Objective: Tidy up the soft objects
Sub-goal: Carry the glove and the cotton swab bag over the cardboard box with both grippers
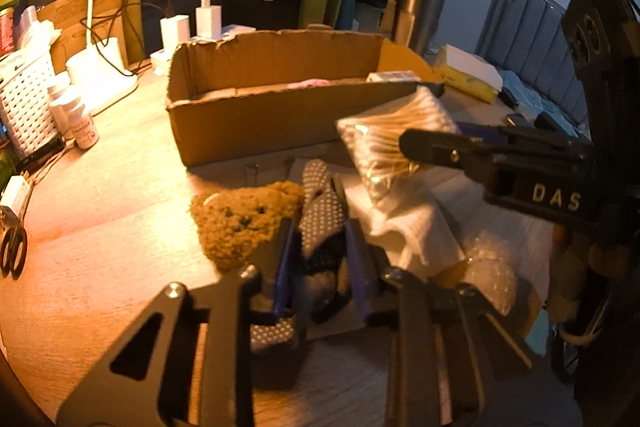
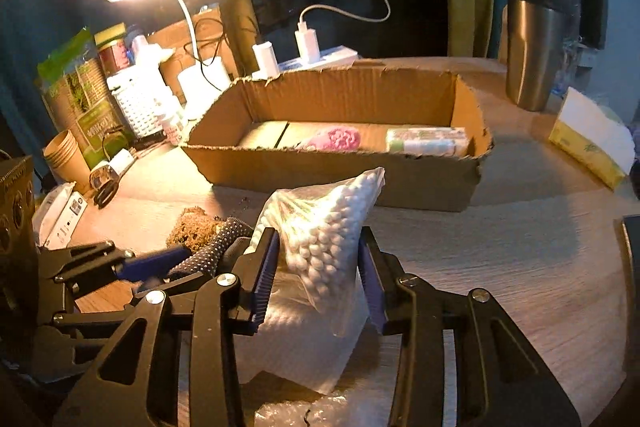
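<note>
Two soft things gripped: swab bag (image 2: 324, 227) pinched between right gripper (image 2: 320, 267) jaws, half closed, lifted above white cloth (image 2: 288, 339); dotted glove (image 1: 320, 219) squeezed in left gripper (image 1: 320, 259), jaws nearly closed. Brown bear (image 1: 244, 223) touching glove on table (image 1: 112, 195). Box (image 2: 344, 171) behind, holding pink thing (image 2: 340, 138) and pack (image 2: 428, 142).

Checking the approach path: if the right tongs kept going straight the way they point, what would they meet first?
Probably the near wall of the cardboard box, just past the cotton-swab bag the right tongs hold; depth is uncertain.
</note>
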`<state>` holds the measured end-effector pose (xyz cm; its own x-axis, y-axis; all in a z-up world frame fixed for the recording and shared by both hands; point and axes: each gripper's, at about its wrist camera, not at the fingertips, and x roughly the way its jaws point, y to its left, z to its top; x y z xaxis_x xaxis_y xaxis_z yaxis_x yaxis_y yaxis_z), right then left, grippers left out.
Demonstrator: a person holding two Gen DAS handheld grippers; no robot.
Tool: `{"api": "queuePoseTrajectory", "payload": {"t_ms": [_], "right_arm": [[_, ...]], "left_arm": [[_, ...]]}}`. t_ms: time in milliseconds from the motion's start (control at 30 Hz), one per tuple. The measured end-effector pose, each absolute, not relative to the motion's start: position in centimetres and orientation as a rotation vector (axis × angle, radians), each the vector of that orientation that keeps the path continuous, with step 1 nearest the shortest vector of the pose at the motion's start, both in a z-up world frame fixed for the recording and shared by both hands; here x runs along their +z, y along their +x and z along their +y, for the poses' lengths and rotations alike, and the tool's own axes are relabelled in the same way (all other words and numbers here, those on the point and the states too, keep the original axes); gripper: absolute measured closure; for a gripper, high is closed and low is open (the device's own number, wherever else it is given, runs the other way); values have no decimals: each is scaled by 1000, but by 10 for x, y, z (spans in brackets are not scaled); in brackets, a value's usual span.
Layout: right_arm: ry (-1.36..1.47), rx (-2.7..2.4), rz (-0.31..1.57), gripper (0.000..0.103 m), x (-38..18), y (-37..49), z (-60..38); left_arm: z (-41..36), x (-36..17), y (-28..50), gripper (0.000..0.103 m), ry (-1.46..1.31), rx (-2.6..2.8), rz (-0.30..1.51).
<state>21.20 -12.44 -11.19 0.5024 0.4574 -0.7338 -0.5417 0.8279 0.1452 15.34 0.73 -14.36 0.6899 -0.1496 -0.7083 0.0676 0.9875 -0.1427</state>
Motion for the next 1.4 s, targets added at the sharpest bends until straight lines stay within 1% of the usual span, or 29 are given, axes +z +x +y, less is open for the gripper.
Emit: {"api": "queuePoseTrajectory", "payload": {"t_ms": [100,233,367,733,1000,1400], "right_arm": [[-106,602,838,62,-108,210,-128],[-99,597,821,62,-102,208,-133],[-91,594,808,62,-96,207,-140],[-71,583,749,62,-73,207,-157],[-52,575,707,62,-55,215,-169],[-26,551,678,62,-46,239,-185]], "left_arm": [[5,-141,151,85,-106,-132,792],[0,-137,149,86,-104,-144,783],[0,-129,146,87,-115,-153,771],[-3,-88,140,87,-108,-162,665],[2,-65,148,86,-115,-153,621],[7,-41,171,87,-130,-149,570]]}}
